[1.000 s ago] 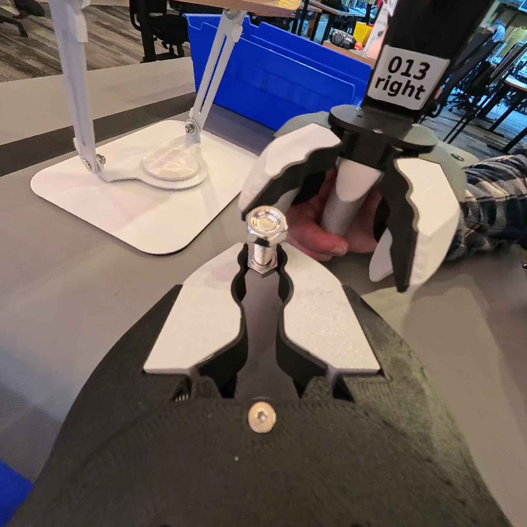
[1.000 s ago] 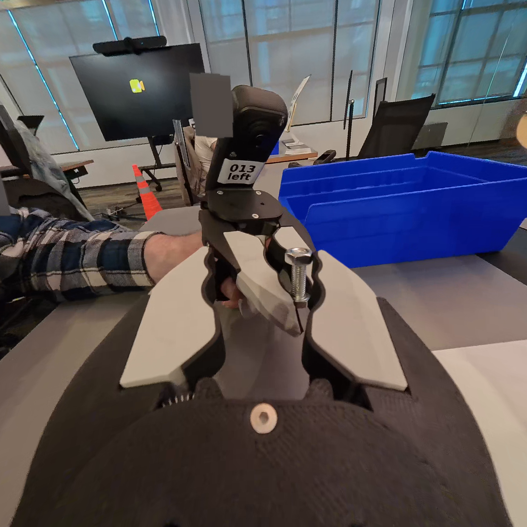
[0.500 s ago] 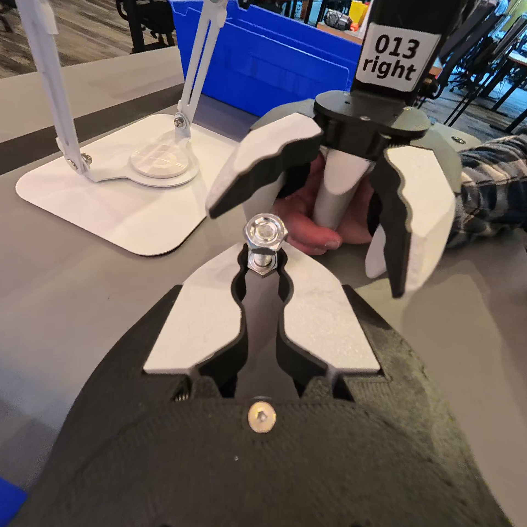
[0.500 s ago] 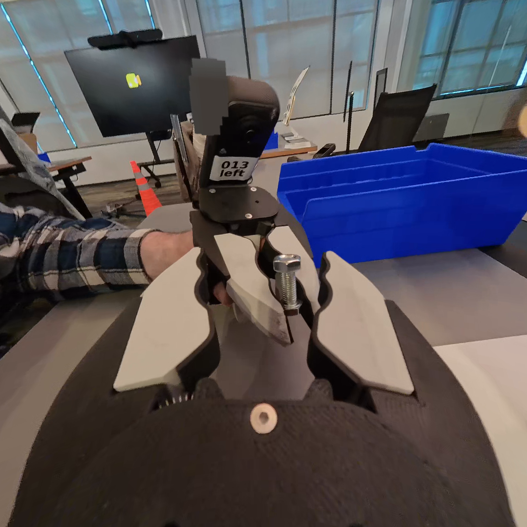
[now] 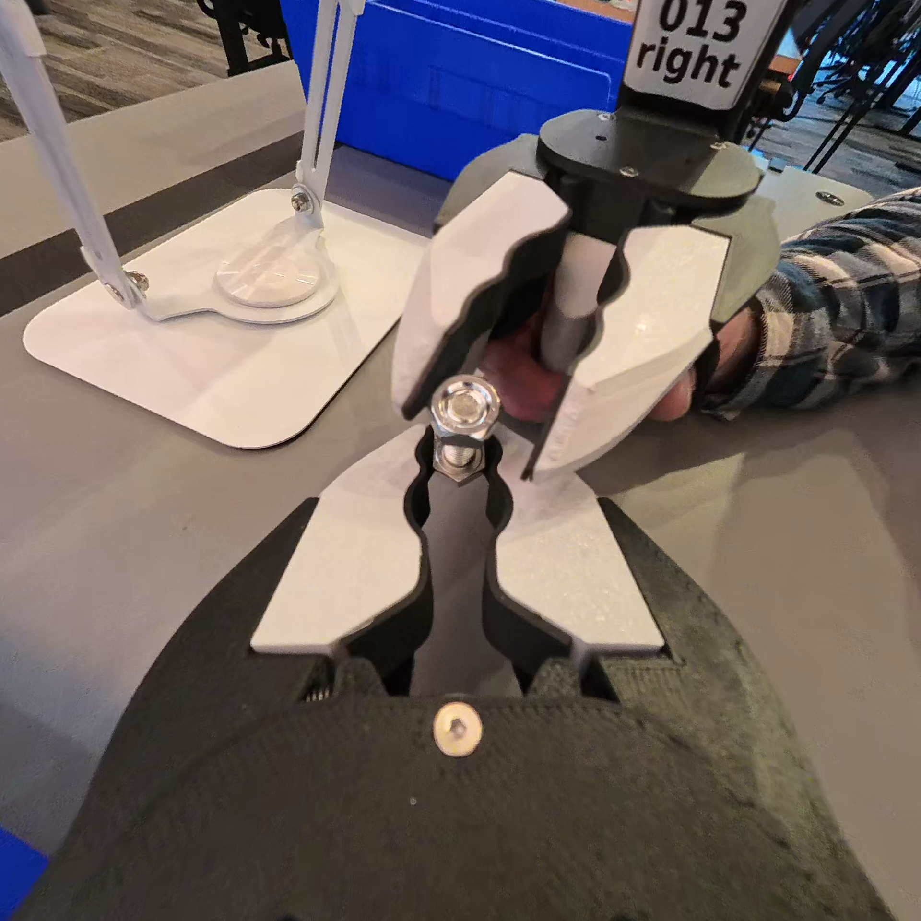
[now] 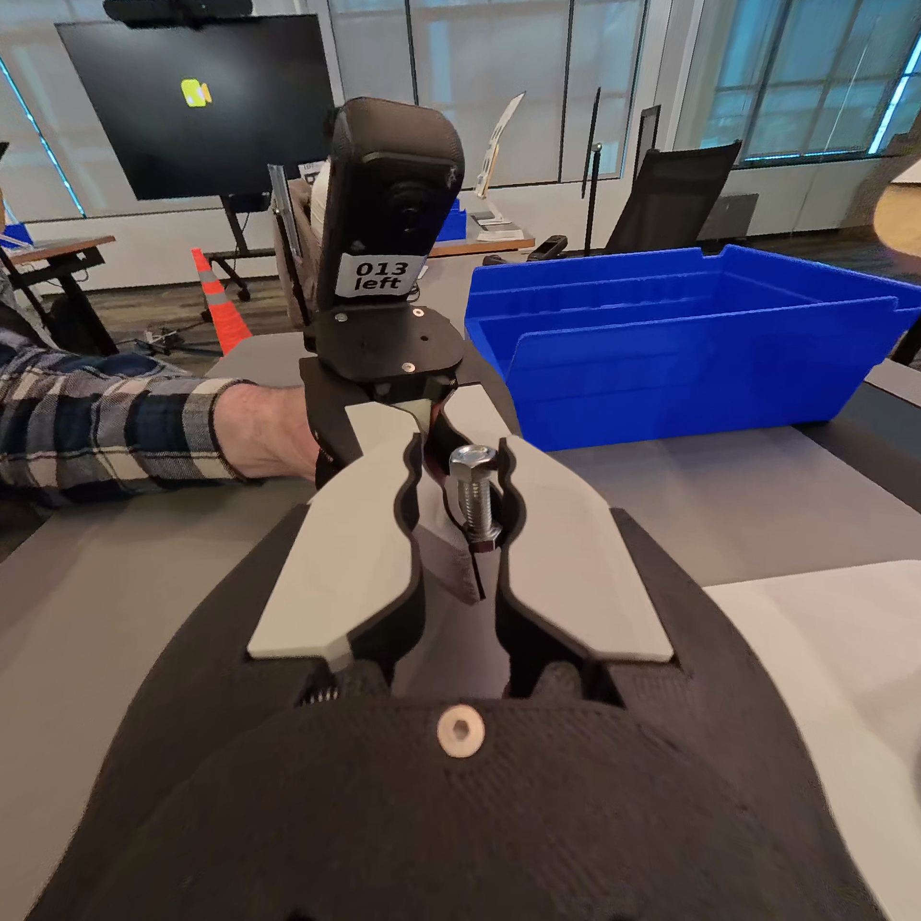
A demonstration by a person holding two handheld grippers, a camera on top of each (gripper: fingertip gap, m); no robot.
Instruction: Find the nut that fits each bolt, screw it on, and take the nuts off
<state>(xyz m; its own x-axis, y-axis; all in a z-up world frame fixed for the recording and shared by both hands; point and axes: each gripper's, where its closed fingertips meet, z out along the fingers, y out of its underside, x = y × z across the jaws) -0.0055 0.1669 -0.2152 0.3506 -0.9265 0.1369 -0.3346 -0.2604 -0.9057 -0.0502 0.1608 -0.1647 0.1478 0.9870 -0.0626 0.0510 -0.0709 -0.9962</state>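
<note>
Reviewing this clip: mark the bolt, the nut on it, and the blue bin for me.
bolt (image 5: 465, 409): left wrist view, top face of its hex head.
nut (image 5: 456, 468): left wrist view, on its front rim, low on the thread between the near fingertips.
blue bin (image 6: 697, 379): right wrist view, its front wall.

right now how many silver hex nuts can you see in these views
1. One silver hex nut sits low on the threaded shank of the silver hex-head bolt, clamped between the left gripper's fingertips. Others may sit hidden inside the blue plastic bin.
</note>
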